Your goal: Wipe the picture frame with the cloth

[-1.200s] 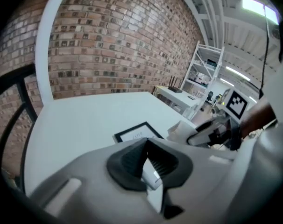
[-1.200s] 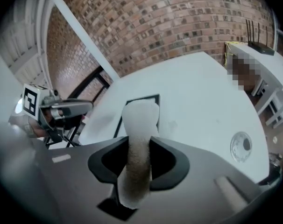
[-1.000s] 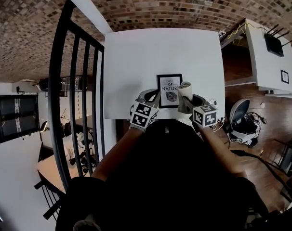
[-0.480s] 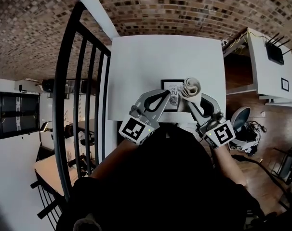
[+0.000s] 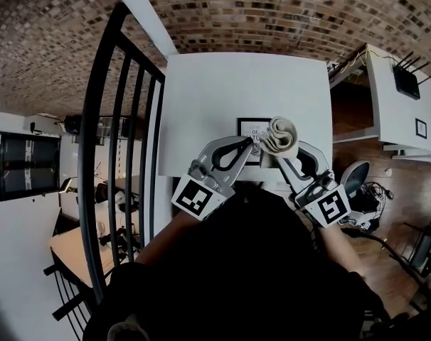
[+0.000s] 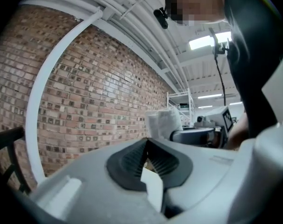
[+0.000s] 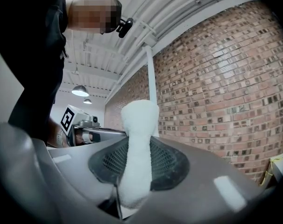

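Left tool (image 5: 251, 143) looks clenched on the frame's (image 5: 247, 128) near edge, over the tabletop (image 5: 222, 91). Right tool (image 5: 274, 153) pinches the cloth (image 5: 280, 134) at the frame's right side. Hard wiping could likely twist the frame out of that thin grip.

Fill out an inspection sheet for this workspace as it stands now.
Surface: white table, plain top.
Job's things: black picture frame with a white print, between the two grippers and partly hidden by them; rolled off-white cloth.
Clutter: nothing seen on the table.
Grippers: left gripper, jaws shut on a thin flat edge, apparently the frame; right gripper, jaws shut on the cloth.
Cables: dark cables on the wooden floor at right.
Surroundings: brick wall, black metal railing, black router on a white shelf.
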### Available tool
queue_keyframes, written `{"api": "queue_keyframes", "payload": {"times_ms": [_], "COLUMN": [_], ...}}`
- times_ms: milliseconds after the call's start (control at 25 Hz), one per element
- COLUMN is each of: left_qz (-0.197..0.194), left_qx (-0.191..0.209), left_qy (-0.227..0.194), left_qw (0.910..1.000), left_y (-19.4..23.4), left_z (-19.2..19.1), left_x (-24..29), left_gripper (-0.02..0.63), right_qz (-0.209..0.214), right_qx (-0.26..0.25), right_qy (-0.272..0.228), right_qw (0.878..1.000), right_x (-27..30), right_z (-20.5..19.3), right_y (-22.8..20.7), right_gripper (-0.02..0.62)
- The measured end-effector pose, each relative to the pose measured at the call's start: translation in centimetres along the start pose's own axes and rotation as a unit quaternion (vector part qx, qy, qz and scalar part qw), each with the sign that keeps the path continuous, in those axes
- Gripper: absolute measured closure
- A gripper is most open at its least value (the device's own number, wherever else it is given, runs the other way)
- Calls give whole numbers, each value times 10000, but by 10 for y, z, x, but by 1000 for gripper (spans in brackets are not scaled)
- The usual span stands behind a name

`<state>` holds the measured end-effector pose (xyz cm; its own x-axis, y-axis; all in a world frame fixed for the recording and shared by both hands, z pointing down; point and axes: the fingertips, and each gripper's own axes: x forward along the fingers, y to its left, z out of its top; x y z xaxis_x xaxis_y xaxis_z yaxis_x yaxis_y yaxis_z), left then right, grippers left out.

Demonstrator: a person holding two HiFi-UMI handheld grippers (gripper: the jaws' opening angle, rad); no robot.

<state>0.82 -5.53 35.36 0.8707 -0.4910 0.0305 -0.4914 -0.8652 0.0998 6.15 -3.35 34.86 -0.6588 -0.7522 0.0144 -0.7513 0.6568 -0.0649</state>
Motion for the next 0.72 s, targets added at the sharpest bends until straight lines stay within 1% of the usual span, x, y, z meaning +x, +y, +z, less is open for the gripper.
{"api": "queue_keyframes", "payload": {"times_ms": [160, 320, 480, 720], "left_qz": [-52, -84, -37, 15], "left_qx": [-46, 1, 34, -67], "left_qy": [16, 49, 61, 182], "left_qw": [10000, 10000, 10000, 9998], "left_y": [-4, -8, -8, -7], "left_z": [-1, -4, -7, -16], "left_x": [2, 4, 3, -1], "left_gripper": [603, 603, 603, 603], "right_qz": [-6, -17, -38, -28], "right_qx": [-13, 15, 10, 55], "right_qy": [0, 2, 10, 100], "right_qw": [10000, 10000, 10000, 9999], "right_x": [0, 0, -1, -1], "right_z": [-2, -2, -4, -9], "right_y": [-5, -10, -11, -12], "right_gripper": [485, 485, 485, 485]}}
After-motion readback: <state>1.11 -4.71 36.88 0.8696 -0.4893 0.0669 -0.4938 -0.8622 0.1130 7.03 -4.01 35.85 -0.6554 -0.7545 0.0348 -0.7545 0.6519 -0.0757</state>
